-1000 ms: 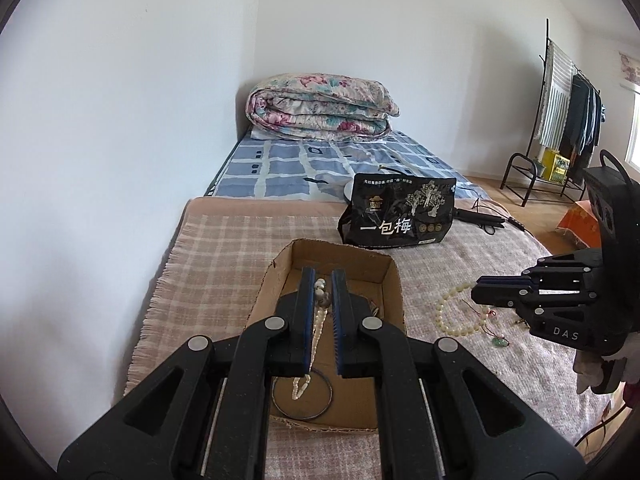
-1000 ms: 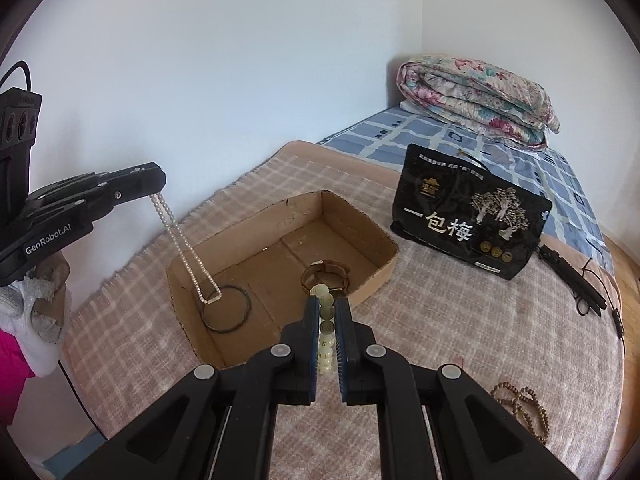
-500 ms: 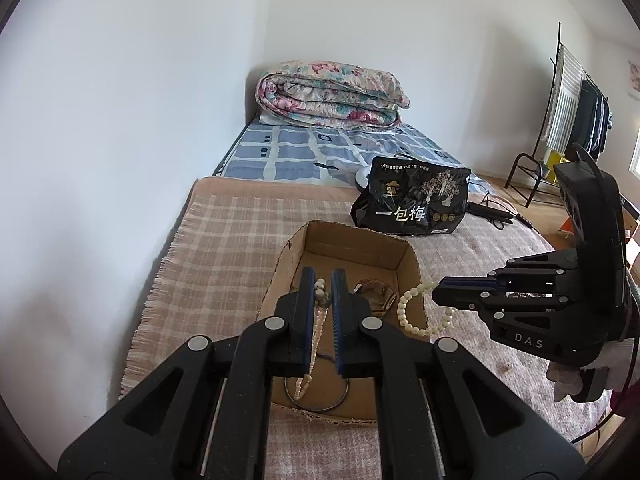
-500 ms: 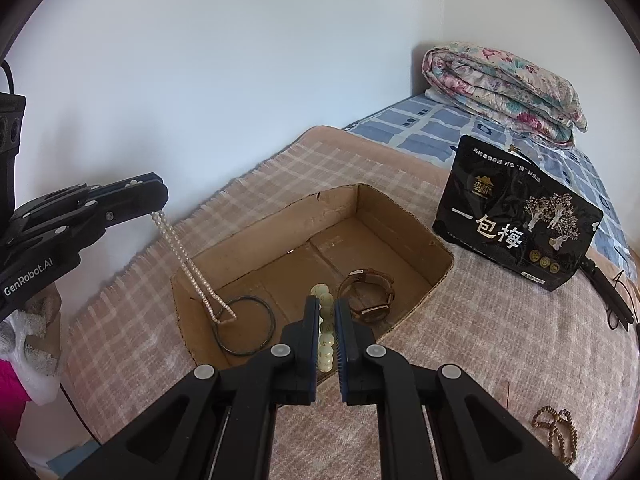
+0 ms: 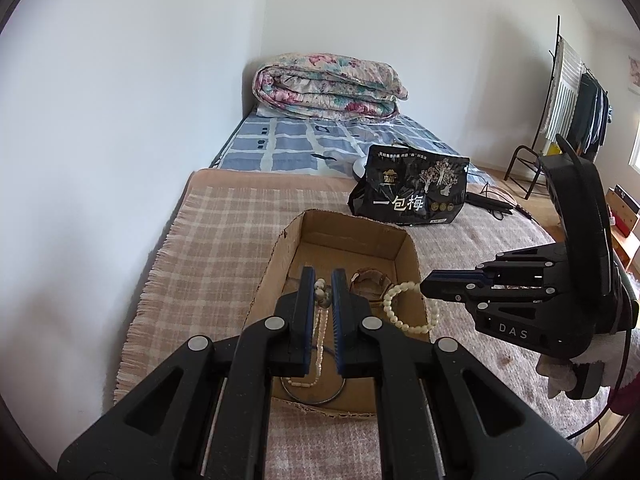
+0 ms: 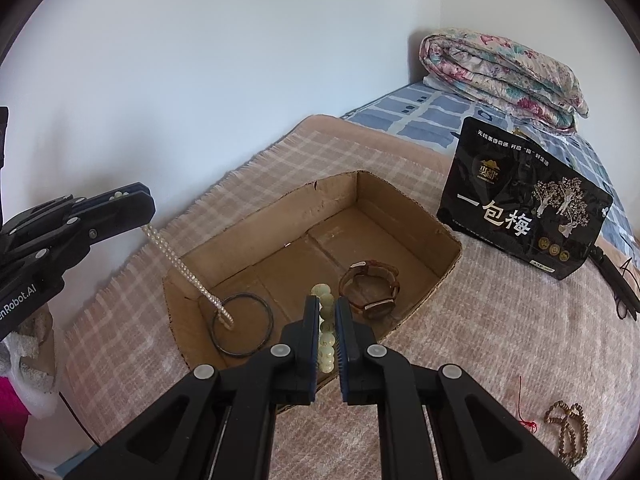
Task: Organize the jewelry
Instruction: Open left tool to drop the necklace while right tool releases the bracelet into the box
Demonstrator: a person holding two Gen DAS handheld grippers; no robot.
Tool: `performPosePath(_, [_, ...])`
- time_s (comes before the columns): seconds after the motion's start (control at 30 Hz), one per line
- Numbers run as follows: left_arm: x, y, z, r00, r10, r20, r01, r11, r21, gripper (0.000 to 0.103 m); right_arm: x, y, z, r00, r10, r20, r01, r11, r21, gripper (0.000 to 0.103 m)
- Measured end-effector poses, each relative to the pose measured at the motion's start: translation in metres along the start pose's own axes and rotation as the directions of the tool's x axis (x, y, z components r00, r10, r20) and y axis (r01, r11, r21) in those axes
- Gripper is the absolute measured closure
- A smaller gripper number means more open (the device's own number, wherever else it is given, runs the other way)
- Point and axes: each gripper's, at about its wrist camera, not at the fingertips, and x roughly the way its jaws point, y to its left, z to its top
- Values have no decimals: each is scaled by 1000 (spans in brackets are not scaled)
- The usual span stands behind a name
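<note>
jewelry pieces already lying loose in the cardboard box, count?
2: dark bangle at the box's near end, wooden watch mid-floor. Low near corners are hidden.

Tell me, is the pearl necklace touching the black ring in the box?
Cannot tell. In the right wrist view the pearl necklace hangs from the left gripper with its low end inside the black ring, but contact isn't clear.

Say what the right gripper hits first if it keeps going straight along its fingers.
Likely the floor of the cardboard box, close beside the brown watch. The right gripper, shut on the pale bead bracelet, points down over the box's near wall; depth is unclear, so the watch itself is possible.
</note>
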Motion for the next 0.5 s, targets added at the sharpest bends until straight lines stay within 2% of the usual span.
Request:
performPosePath(0.07, [1,-2,0,1000,7,-5,-7,1000,5,97,-1,-1,0,1000,-3,6,3,1000,5,74])
performPosePath(0.1, [0,-2,0,1000,5,-4,-5,1000,1,97,-3,-1,0,1000,-2,13,1,1000,8,70])
performPosePath(0.23, [-1,0,0,1000,14,-12,-15,1000,-23,94,-10,-1,0,1000,-11,27,11,1000,5,70])
performPosePath(0.3, [-4,-1,-1,1000,25,-5,-26,999,-23,78,-15,-3,-1,999,-18,32,17,1000,7,70])
performPosePath(0.33, [-7,-2,-1,1000,29,2,-29,999,-22,74,-18,-4,-2,999,-20,34,20,1000,10,69])
performPosePath(0.5, [-16,-11,-2,999,40,15,-40,999,-3,73,-33,-9,-8,998,-36,52,35,999,25,68])
